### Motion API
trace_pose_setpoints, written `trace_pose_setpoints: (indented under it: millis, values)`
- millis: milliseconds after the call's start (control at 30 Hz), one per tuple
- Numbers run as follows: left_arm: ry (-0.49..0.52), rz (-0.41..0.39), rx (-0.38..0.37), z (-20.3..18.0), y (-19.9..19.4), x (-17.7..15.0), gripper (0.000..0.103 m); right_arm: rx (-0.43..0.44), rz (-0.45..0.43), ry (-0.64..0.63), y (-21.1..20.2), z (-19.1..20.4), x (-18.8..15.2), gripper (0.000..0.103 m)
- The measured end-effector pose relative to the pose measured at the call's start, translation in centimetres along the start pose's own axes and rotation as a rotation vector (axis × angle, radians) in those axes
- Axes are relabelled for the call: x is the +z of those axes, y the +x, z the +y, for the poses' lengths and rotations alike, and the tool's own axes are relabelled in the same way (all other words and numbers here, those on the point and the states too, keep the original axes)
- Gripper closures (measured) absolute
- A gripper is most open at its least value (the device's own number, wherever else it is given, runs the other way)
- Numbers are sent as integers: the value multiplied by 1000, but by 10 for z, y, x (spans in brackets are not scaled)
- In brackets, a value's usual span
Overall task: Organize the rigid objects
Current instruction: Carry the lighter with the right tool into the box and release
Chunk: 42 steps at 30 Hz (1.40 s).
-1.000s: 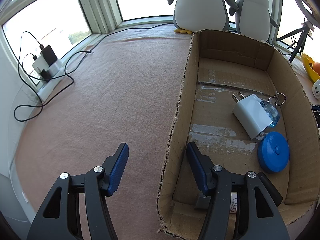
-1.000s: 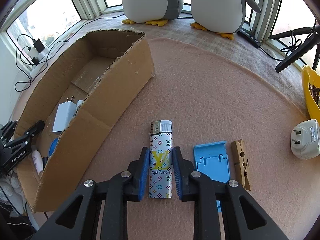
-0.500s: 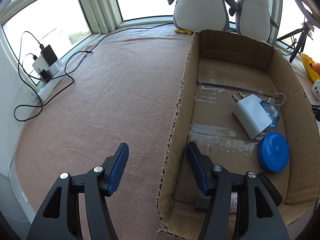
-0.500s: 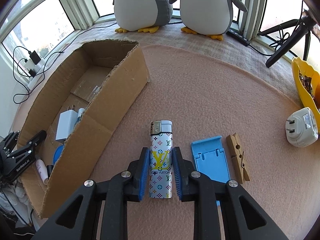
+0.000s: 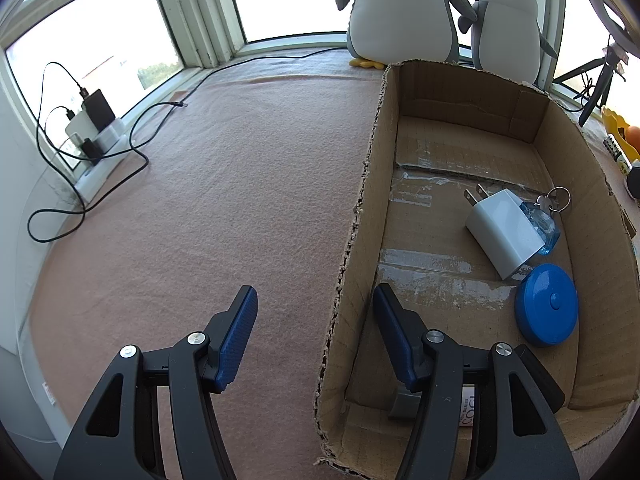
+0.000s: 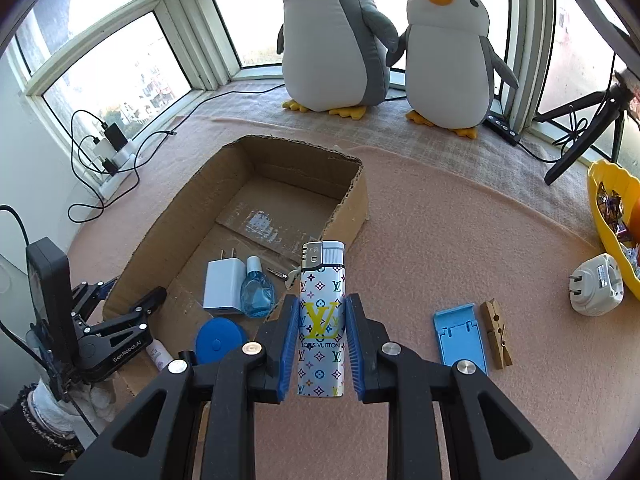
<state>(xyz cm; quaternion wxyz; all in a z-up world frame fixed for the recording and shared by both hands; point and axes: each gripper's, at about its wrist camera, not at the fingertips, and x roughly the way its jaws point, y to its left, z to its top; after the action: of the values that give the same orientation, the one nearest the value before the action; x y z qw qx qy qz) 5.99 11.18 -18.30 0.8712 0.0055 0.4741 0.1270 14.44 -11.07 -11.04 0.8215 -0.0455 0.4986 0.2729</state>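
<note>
Clamping the white monogram-patterned lighter (image 6: 321, 320), the right gripper (image 6: 320, 344) carries it boxward while the left gripper (image 5: 316, 344), jaws apart, straddles the open brown cardboard box (image 5: 352, 240) wall, probably steadying it.

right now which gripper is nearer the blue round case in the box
Left. The left gripper straddles the cardboard box wall, one jaw inside, close beside the blue round case. The right gripper is outside the box, shut on the lighter, farther off.

Left gripper (image 5: 316, 340) fingers straddle the cardboard box (image 5: 592, 216) wall.
</note>
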Motion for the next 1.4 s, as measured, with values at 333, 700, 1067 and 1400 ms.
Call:
trace_pose_setpoints:
  millis: [333, 700, 1067, 1400]
  values:
    - [2, 0, 1, 0, 0, 0, 43, 58, 2, -48, 4, 40, 7, 82]
    - [2, 0, 2, 0, 0, 0, 43, 55, 30, -91, 25, 66, 5, 82]
    - [0, 0, 2, 0, 0, 1, 43, 54, 59, -124, 42, 83, 5, 82]
    - [0, -1, 2, -1, 1, 1, 43, 72, 62, -132, 42, 86, 4, 80]
